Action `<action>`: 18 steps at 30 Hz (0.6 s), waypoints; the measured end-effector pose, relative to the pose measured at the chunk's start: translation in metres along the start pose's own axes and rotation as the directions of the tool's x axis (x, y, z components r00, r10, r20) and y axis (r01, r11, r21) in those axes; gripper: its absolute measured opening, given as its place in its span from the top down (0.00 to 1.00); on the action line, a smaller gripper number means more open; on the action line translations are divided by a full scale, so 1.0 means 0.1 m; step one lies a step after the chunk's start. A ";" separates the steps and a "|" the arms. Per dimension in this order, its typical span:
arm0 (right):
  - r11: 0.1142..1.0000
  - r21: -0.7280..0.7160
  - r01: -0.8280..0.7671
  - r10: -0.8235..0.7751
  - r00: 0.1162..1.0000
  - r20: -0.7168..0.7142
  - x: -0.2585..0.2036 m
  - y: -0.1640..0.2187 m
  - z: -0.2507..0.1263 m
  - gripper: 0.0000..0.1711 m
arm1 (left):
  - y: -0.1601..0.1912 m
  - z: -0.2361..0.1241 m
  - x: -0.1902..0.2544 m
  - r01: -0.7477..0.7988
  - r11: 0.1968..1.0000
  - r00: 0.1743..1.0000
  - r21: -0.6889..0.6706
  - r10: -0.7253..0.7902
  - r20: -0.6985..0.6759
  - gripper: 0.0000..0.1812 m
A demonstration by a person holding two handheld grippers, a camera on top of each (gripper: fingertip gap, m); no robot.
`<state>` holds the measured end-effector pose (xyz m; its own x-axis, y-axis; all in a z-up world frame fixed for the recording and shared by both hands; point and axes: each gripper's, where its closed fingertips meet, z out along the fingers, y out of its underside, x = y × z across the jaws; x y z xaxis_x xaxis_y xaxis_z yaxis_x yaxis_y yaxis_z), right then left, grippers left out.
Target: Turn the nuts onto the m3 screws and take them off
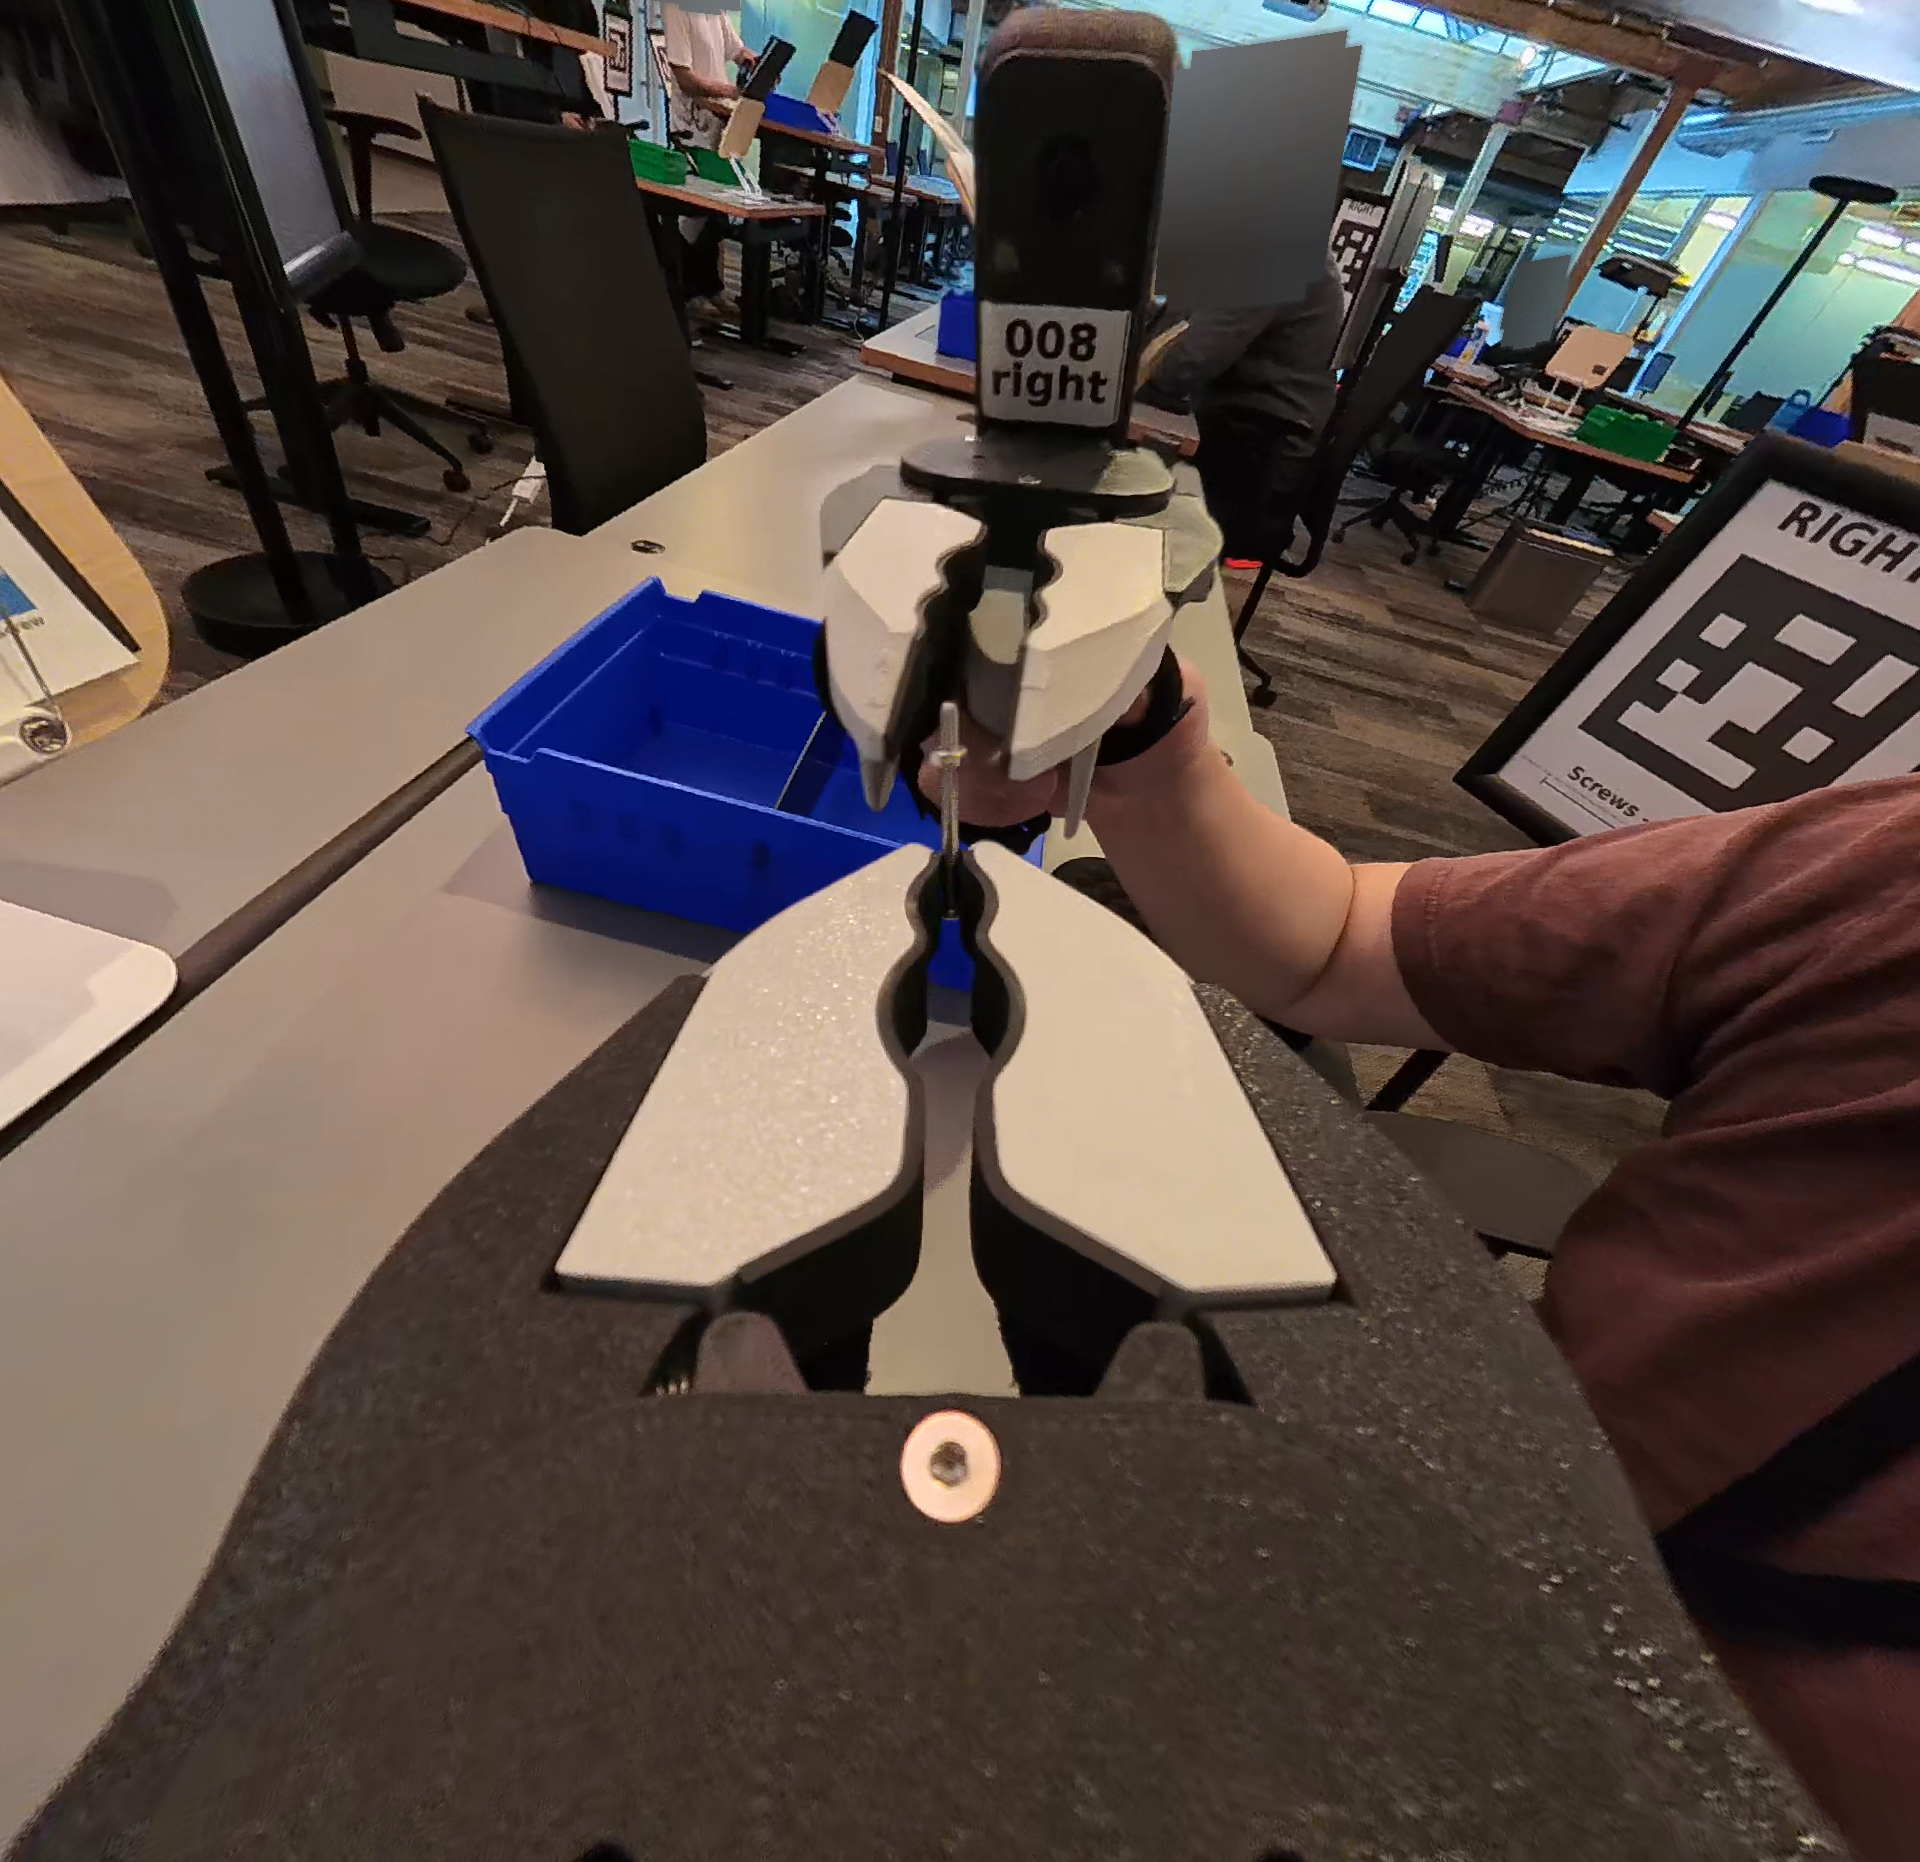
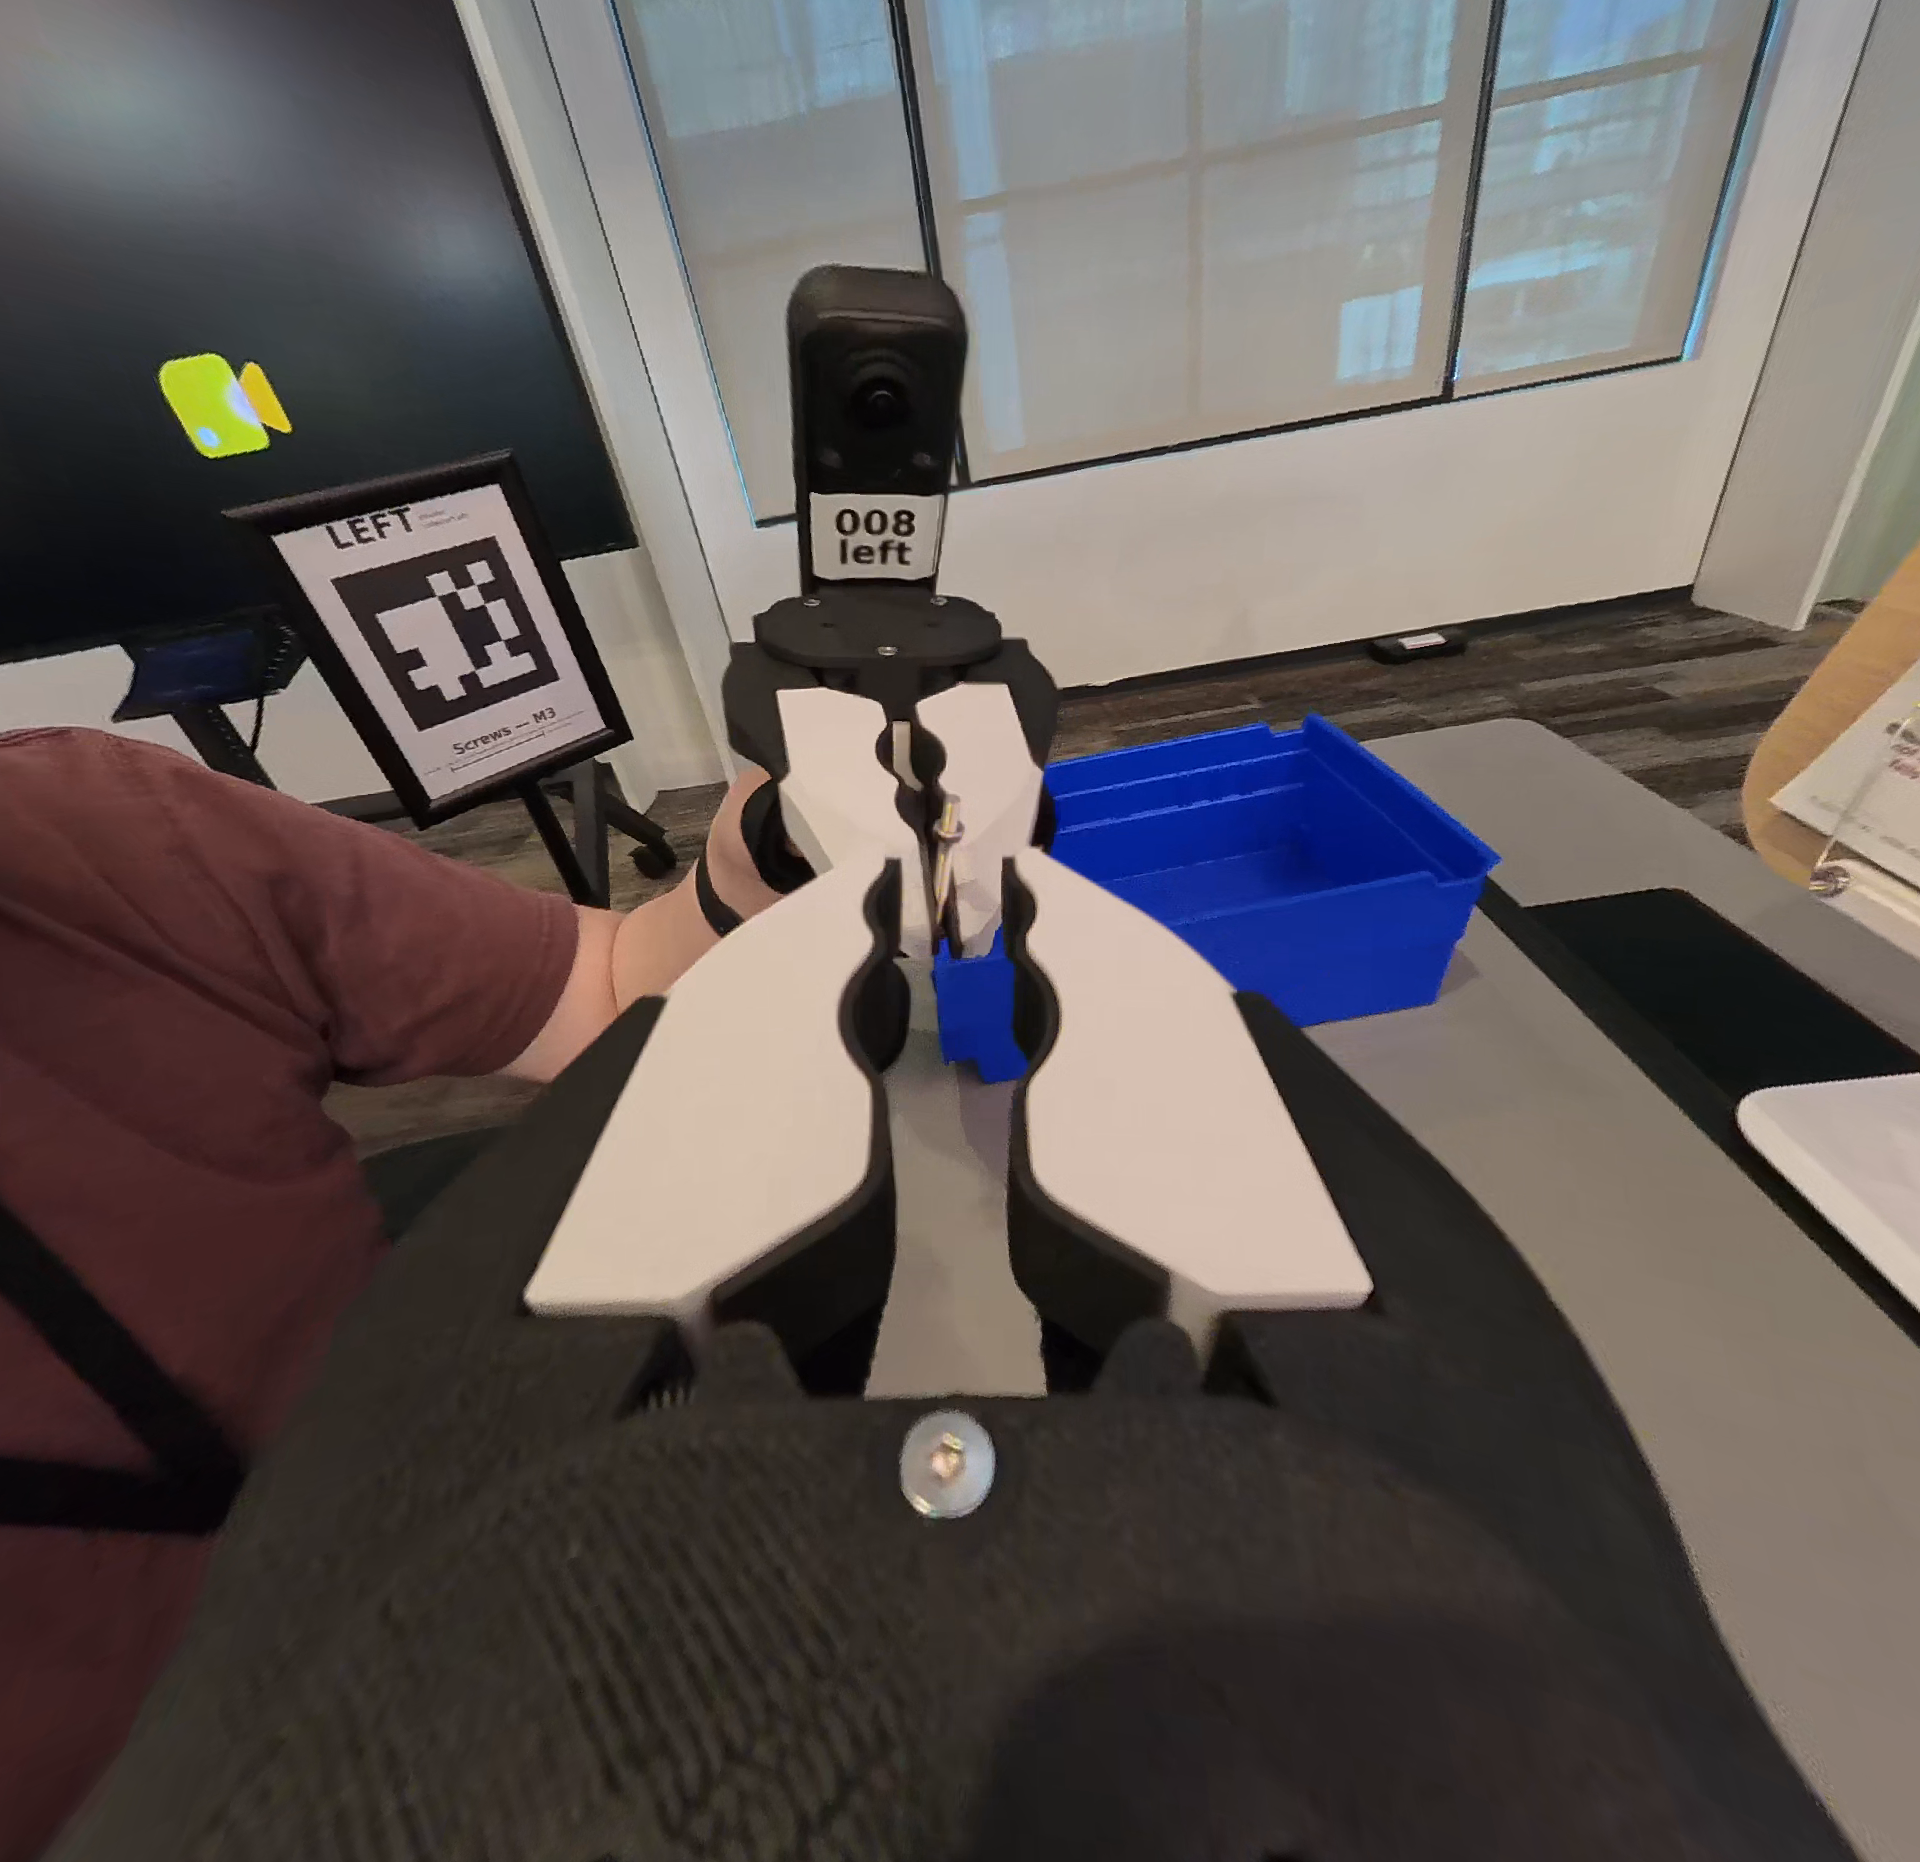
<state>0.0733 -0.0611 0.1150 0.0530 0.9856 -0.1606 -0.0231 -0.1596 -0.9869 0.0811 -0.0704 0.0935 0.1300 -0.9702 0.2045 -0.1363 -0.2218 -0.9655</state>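
Observation:
A thin silver M3 screw (image 1: 948,825) stands upright, its lower end pinched in my left gripper (image 1: 951,862), which is shut on it. A small nut (image 1: 948,763) sits on the shaft near the top. My right gripper (image 1: 977,810) faces the left one, open, one finger on each side of the screw without touching it. In the right wrist view the screw (image 2: 943,882) and nut (image 2: 948,830) stand between my right gripper's (image 2: 948,865) spread fingers, with the left gripper (image 2: 943,945) shut behind them. Both are held above the grey table (image 1: 312,981).
A blue bin (image 1: 623,846) sits on the table just behind the grippers, also in the right wrist view (image 2: 1351,950). Framed marker signs stand at either side (image 1: 1745,669) (image 2: 447,638). A white tray corner (image 2: 1849,1158) lies at the table edge. A person's forearm (image 1: 1299,929) reaches in from the right.

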 end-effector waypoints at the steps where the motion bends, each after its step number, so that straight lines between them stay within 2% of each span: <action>1: 1.000 0.009 -0.004 0.004 1.000 -0.004 0.01 0.00 0.01 0.89 | 0.00 0.01 0.01 -0.011 1.000 1.000 0.000 0.011 0.003 0.99; 8: 0.996 0.072 -0.046 0.042 0.998 0.054 -0.06 -0.06 0.03 0.89 | -0.05 0.01 0.04 -0.029 0.999 1.000 0.037 0.028 0.007 0.99; 18: 0.992 0.106 -0.066 0.062 0.997 0.042 -0.05 -0.11 0.02 0.90 | -0.08 0.07 0.11 -0.016 0.996 0.999 0.089 0.018 -0.026 0.99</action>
<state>0.0718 -0.0644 0.1270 0.0094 0.9754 -0.2204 -0.1317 -0.2173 -0.9672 0.0907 -0.0784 0.1021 0.1020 -0.9763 0.1910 -0.0501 -0.1968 -0.9792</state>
